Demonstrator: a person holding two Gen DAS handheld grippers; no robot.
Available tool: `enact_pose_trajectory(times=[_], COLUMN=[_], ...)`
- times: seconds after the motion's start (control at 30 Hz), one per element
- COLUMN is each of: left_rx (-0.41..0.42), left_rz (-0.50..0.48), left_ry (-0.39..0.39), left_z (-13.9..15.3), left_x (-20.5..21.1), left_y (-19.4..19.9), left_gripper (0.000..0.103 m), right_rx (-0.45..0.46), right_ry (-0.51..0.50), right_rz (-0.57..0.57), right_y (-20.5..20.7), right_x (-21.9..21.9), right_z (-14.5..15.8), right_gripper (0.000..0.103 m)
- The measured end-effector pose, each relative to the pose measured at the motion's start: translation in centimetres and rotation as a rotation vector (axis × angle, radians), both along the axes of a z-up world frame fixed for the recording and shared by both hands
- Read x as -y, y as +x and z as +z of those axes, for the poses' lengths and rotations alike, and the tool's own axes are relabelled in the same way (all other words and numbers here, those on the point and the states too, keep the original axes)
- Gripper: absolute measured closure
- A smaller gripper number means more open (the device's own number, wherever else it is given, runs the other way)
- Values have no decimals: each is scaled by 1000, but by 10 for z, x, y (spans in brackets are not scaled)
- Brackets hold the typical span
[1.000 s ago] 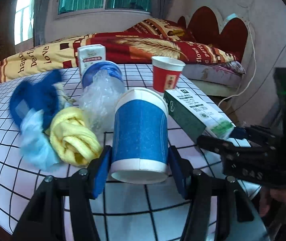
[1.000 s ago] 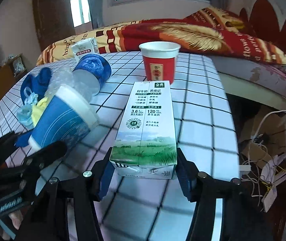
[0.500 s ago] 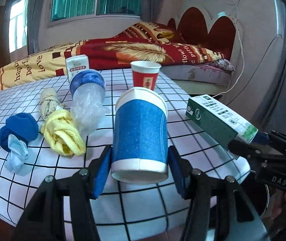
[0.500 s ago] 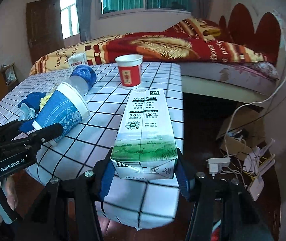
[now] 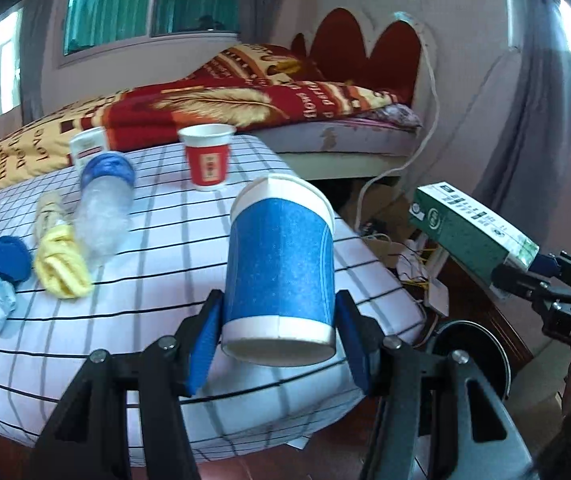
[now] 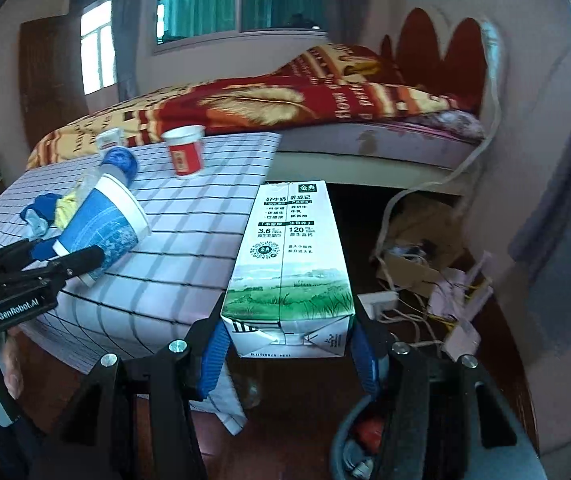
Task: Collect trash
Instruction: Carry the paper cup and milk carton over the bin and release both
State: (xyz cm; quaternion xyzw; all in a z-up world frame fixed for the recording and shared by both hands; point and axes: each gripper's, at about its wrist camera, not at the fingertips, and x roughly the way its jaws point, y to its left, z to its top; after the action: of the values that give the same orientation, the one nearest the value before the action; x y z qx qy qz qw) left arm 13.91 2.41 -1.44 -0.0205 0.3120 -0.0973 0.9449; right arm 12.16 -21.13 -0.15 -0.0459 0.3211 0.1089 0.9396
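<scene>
My left gripper [image 5: 279,344] is shut on a blue paper cup [image 5: 281,268], held in the air past the table's right edge; it also shows in the right wrist view [image 6: 101,228]. My right gripper [image 6: 289,354] is shut on a green and white milk carton [image 6: 291,268], held over the floor; the carton also shows in the left wrist view [image 5: 469,232]. A dark round bin [image 5: 469,356] stands on the floor below; its rim shows in the right wrist view [image 6: 349,436]. A red paper cup [image 5: 207,162], a crushed plastic bottle [image 5: 103,204] and a small white carton [image 5: 87,146] remain on the table.
The table has a white checked cloth [image 5: 165,240]. Yellow cloth [image 5: 61,264] and blue cloth [image 5: 1,264] lie at its left. A bed [image 5: 245,108] stands behind. Cables and a power strip [image 6: 417,280] lie on the floor at right.
Both grippers have pulled back and to the right, off the table, carrying the blue cup and the milk carton over the floor near the bin.
</scene>
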Motion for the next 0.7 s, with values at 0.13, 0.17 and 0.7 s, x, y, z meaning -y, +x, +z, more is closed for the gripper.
enact_pose_trajectory(times=[0.13,0.17,0.7], left_rx=[-4,-4,-48], left_rz=[-60,-73,-350], left_ry=[3,4,23], left_z=[1,1,-16], left_x=[29,36,155], left_y=[-2,-2,-20], left_gripper=[46,46,46], right_rx=[-11,-13,-104], right_ry=[14,17,23], right_rz=[-70,-89,-336], right_y=[-12,-16,-80], right_x=[35,45,160], right_z=[-5,-7,-47], right_gripper=[46,46,46])
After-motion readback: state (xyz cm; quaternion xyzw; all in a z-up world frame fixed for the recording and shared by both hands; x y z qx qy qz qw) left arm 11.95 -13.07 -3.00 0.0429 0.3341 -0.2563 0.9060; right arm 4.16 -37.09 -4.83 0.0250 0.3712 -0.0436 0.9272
